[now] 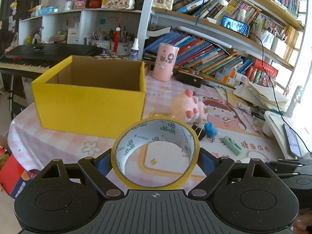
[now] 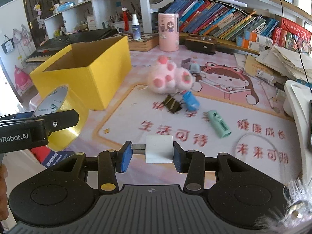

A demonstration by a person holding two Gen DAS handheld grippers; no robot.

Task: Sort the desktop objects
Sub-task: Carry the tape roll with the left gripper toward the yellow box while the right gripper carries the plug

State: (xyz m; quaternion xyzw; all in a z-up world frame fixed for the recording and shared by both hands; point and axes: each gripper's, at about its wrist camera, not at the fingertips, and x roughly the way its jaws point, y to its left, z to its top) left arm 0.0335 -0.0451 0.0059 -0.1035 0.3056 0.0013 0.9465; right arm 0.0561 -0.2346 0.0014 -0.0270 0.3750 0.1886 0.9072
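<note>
At the far left a black keyboard (image 1: pixel 39 56) stands beyond the desk edge, and a white shelf unit (image 1: pixel 81 19) behind it carries bottles, pen pots and trinkets. The desk (image 1: pixel 48 146) wears a pink checked cover printed with a cartoon girl and red characters. On its left part sits an open yellow box (image 1: pixel 89 101), brown cardboard inside; nothing shows in it from these angles. Behind the box stands a white spray bottle (image 1: pixel 134 49), and just right of that a pink cylindrical tin (image 1: pixel 164 62). Further right, rows of leaning books (image 1: pixel 204 54) fill a long shelf, and a heap of loose papers (image 1: pixel 261 95) lies at the desk's right end. On the cover, right of the box, lie a pink plush toy (image 2: pixel 169 79), black binder clips (image 2: pixel 172 103), a small blue object (image 2: pixel 191 99) and a mint-green one (image 2: pixel 219 124), all near one another. The left gripper (image 1: pixel 156 160) is clamped across a roll of yellow tape (image 1: pixel 156 152), its blue pads pressing on either side of the ring, held above the cover in front of the box. The right gripper (image 2: pixel 150 154) is closed on a white block with a metal plug (image 2: pixel 159 151), plug end against the left pad, white body against the right, held above the red characters.
</note>
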